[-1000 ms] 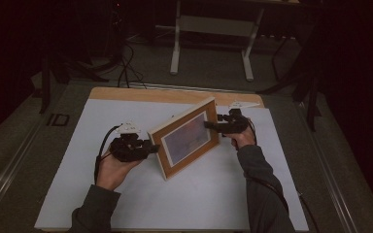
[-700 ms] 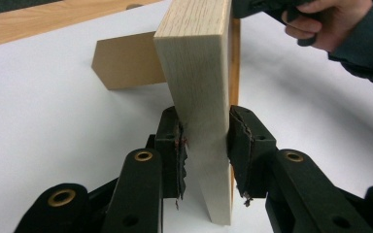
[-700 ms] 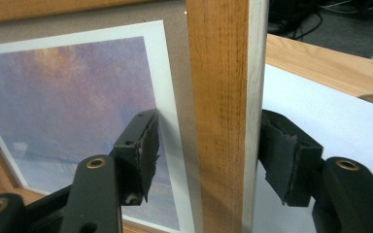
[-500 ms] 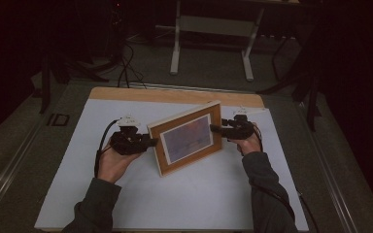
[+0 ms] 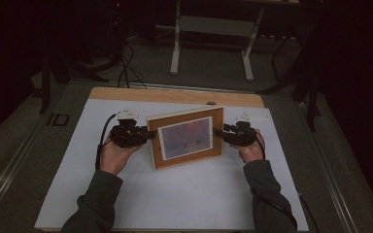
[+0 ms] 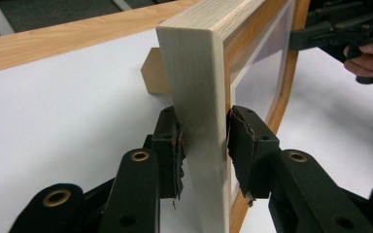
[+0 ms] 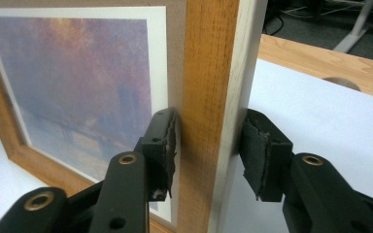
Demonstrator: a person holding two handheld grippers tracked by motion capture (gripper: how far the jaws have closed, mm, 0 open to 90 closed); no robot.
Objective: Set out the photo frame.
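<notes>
While the light-wood rectangular picture frame with its hazy purple-orange print (image 5: 186, 137) stood upright near the middle of the white tabletop sheet (image 5: 175, 194), the person held it from both ends. The left gripper (image 6: 204, 145) had its black jaws pinching the frame's pale left edge, pads pressed against front and back, though they had just eased a little wider. The right gripper (image 7: 206, 145) straddled the opposite edge; its jaws had just been closing, the front pad touching the brown face while the rear pad seemed just shy of the back, so I could not tell whether that grip was firm. Behind the frame a small wooden stand piece (image 6: 153, 73) rested on the sheet.
</notes>
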